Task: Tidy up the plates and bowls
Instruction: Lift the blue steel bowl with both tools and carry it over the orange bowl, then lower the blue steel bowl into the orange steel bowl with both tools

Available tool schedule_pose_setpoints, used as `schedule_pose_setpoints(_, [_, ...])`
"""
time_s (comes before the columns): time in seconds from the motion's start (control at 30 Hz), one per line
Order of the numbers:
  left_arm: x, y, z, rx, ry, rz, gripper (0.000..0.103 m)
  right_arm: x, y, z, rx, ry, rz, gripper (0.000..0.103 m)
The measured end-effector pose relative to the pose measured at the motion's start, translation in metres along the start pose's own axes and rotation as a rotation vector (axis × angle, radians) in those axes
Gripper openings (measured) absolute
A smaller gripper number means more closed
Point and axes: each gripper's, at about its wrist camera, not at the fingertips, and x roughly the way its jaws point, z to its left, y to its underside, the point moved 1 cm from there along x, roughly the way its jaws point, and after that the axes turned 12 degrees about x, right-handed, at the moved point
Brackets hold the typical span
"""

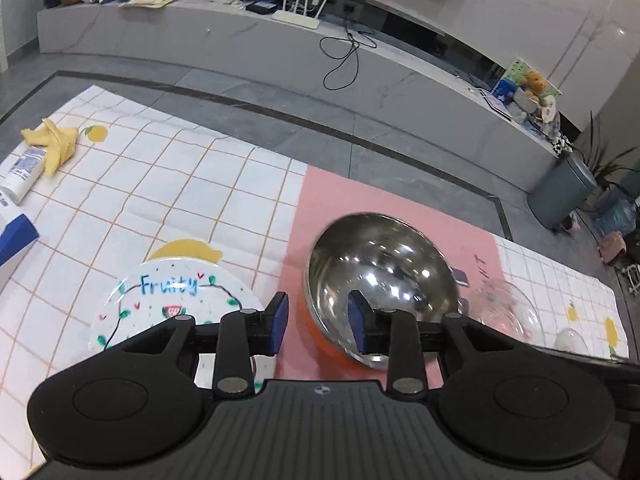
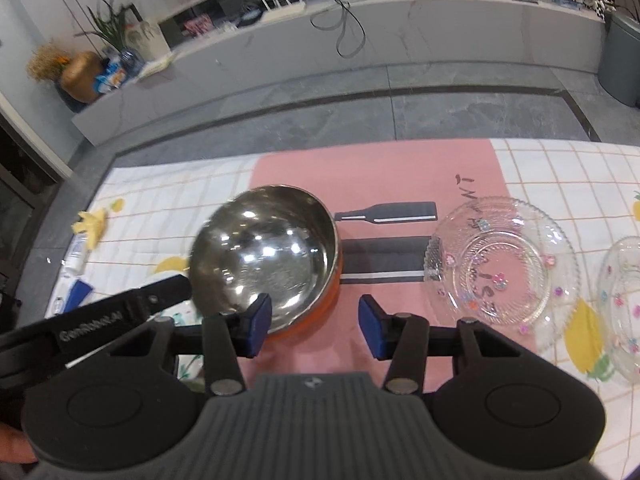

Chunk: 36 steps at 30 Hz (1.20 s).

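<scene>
A steel bowl (image 1: pixel 380 272) with an orange outside sits on the pink mat (image 1: pixel 360 200). My left gripper (image 1: pixel 318 322) straddles the bowl's near left rim, one pad inside and one outside, with pink mat showing between the outer pad and the rim. In the right wrist view the left gripper (image 2: pixel 184 286) comes in from the left at the bowl (image 2: pixel 264 252). My right gripper (image 2: pixel 314 328) stands open at the bowl's near edge, its left finger in front of the rim. A white "Fruity" plate (image 1: pixel 172 304) lies left of the bowl. A clear glass plate (image 2: pixel 500 260) lies to the right.
A second glass dish (image 2: pixel 624 308) lies at the far right. A yellow peel-like thing (image 1: pixel 56 140), a white tube (image 1: pixel 24 172) and a blue box (image 1: pixel 16 236) lie at the cloth's left end. Grey floor and a low stone shelf lie beyond the table.
</scene>
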Motion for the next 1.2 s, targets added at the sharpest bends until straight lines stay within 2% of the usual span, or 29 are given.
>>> schedule_pose_setpoints(0.13, [0.016, -0.005, 0.004, 0.0, -0.013, 0.016, 0.036, 0.024, -0.01, 0.001, 0.014, 0.02, 0.02, 0.04])
schedule_pose_setpoints(0.23, [0.026, -0.006, 0.006, -0.01, 0.003, 0.028, 0.035, 0.035, -0.013, 0.001, 0.024, 0.034, 0.023, 0.033])
schedule_pose_setpoints(0.37, [0.032, -0.005, 0.006, -0.008, -0.01, 0.04, 0.018, 0.044, -0.014, -0.002, 0.041, 0.036, 0.034, 0.019])
schedule_pose_setpoints(0.43, [0.032, -0.005, 0.007, -0.013, 0.013, 0.036, 0.012, 0.045, -0.014, -0.004, 0.049, 0.026, 0.033, 0.014])
schedule_pose_setpoints(0.63, [0.028, -0.005, 0.001, 0.009, -0.014, 0.052, 0.01, 0.042, -0.012, -0.005, 0.068, 0.023, 0.04, 0.013])
schedule_pose_setpoints(0.87, [-0.004, -0.003, -0.012, 0.017, -0.023, 0.051, 0.009, 0.012, -0.008, -0.007, 0.073, 0.003, 0.028, 0.012])
schedule_pose_setpoints(1.03, [-0.043, 0.005, -0.021, -0.027, -0.005, 0.022, 0.01, -0.029, 0.001, -0.008, 0.063, -0.015, 0.006, 0.012])
schedule_pose_setpoints(1.2, [-0.088, 0.023, -0.038, -0.012, -0.011, -0.021, 0.01, -0.076, 0.025, -0.016, 0.073, -0.056, -0.022, 0.012])
